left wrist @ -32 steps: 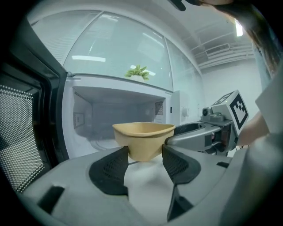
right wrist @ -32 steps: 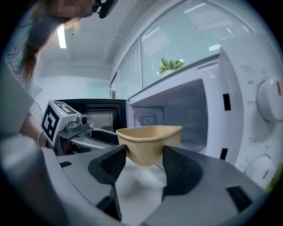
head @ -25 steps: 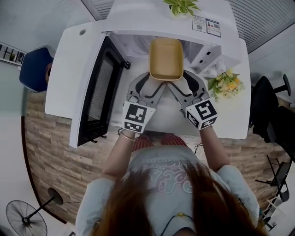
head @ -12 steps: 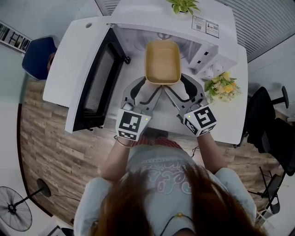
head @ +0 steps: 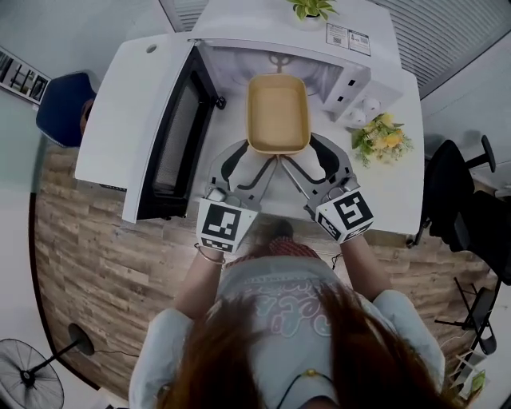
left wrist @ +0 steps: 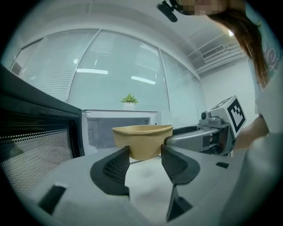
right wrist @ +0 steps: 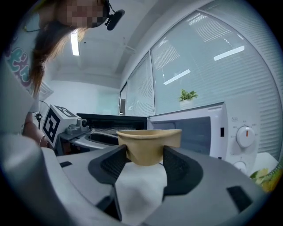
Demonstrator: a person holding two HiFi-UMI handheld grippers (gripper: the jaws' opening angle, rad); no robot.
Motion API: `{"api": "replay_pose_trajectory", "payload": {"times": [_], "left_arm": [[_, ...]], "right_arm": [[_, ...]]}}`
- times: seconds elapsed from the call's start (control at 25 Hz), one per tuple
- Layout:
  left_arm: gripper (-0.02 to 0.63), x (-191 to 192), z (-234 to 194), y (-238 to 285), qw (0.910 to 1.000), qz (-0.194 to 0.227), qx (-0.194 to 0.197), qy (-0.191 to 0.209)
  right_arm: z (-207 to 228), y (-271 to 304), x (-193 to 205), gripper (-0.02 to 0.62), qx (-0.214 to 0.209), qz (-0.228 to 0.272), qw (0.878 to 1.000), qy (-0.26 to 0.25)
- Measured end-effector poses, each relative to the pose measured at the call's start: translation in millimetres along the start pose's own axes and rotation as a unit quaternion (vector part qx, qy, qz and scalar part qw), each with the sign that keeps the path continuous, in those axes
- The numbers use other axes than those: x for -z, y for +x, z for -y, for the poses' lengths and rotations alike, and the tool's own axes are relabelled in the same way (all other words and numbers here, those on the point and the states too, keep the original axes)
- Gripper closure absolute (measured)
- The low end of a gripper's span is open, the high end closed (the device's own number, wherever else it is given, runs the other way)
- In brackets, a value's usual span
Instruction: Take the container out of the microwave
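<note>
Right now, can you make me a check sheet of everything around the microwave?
Surface: white table; wood-look floor below.
Job's things: tan container, empty, held up in front of the white microwave; its door is wide open.
Clutter: yellow flowers beside the microwave; potted plant on top.
Tongs: left tongs closing, pads on the container's end; right tongs clamp it too.
Cables: thin cord on the floor by the fan.
Surroundings: blue chair, black office chair.

Tan container [head: 278,112] — at the open microwave's [head: 255,28] mouth.
</note>
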State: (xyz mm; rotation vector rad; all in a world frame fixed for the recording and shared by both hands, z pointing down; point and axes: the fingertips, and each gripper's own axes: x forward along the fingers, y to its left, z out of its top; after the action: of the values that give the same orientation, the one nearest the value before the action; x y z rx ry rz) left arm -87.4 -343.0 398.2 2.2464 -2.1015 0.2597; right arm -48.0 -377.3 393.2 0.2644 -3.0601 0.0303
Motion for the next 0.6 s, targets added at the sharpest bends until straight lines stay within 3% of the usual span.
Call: {"api": "replay_pose_trajectory", "payload": {"times": [0.6], "left_arm": [[0.390, -6.9, 25.7, -85.2, 0.9979, 0.013, 0.061, 0.018]], "right_arm": [[-83.7, -41.1, -12.6, 0.344, 0.061, 0.014, 0.998, -0.012]]}}
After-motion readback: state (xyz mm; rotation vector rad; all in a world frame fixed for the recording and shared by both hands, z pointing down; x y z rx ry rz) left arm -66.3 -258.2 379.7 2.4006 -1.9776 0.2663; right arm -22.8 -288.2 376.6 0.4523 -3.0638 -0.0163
